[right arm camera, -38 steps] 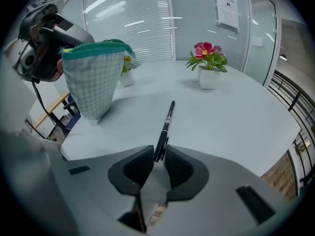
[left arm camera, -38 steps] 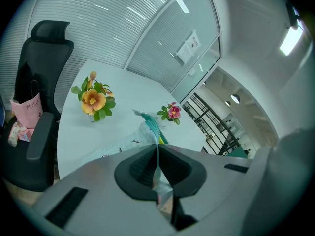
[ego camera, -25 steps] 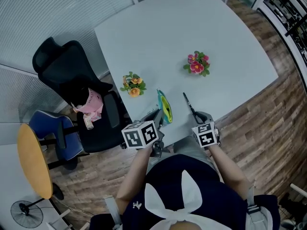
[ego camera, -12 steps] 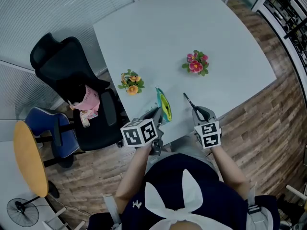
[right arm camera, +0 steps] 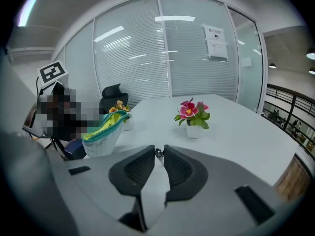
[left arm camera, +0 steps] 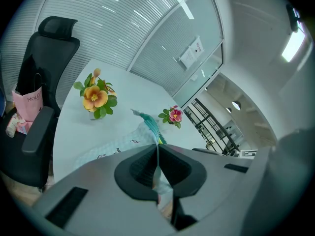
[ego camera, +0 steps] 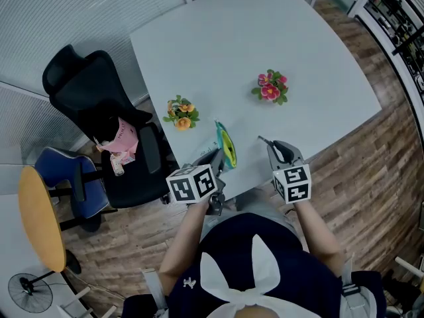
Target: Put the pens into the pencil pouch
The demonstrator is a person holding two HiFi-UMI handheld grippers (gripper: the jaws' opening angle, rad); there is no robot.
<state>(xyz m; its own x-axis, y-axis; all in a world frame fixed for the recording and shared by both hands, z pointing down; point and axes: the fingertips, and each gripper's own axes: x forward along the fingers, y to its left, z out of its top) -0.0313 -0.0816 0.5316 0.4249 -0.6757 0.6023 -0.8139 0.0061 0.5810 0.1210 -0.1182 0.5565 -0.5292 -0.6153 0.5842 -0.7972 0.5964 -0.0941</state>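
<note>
Both tongs are clamped: the left tongs (left arm camera: 157,147) pinch the near edge of the open pencil pouch (ego camera: 227,148) on the desk (ego camera: 265,38), while the right tongs (right arm camera: 158,150), just right of it, grip a dark pen (ego camera: 263,139) jutting forward.

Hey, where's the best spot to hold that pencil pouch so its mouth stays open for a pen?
Pinch the fabric at the near end of the pencil pouch, coming from the table-edge side, as the left gripper does. The pouch stands with its zip mouth up and open, so a grip at one end should leave the opening free.
</note>
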